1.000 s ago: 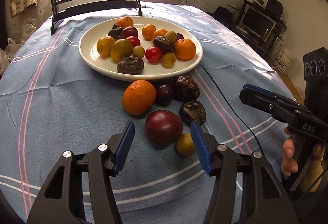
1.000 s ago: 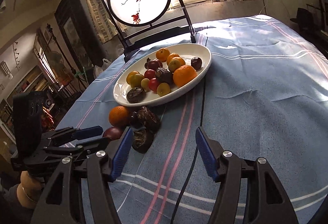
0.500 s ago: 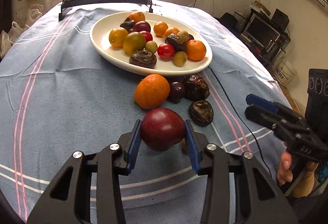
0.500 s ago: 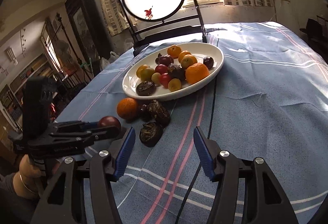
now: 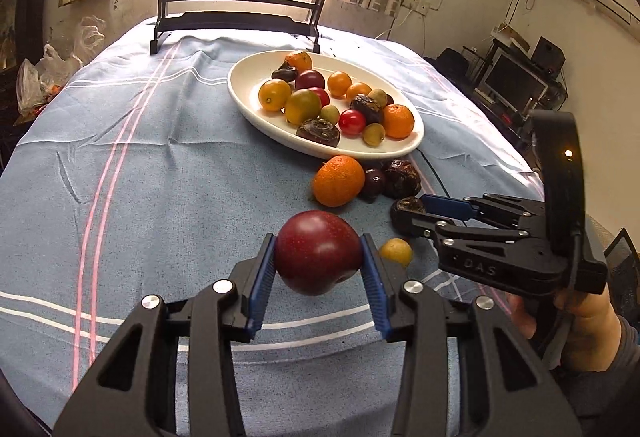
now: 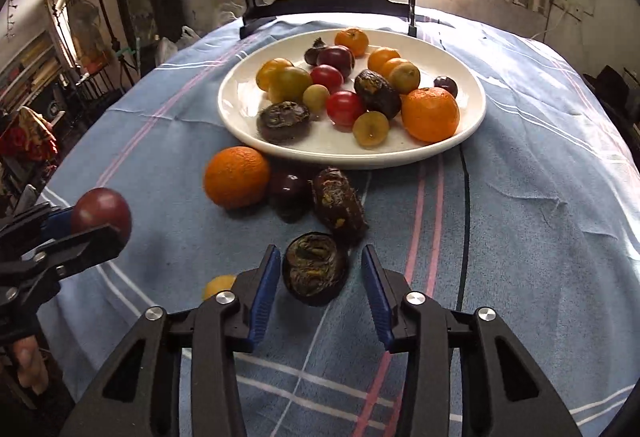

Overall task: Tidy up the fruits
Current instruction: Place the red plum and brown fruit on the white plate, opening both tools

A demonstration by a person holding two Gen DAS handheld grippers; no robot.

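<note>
With my left gripper [image 5: 318, 263] clamping the red plum [image 5: 317, 251] aloft, I carry it plateward [image 5: 244, 105]; my right gripper [image 6: 316, 283] gapes around the wrinkled passionfruit [image 6: 314, 273].

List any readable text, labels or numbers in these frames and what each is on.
"DAS": embossed on the black body of the right gripper, seen in the left wrist view.
No other text is legible; nothing can be read on the wall fixtures or the monitor behind.
</note>
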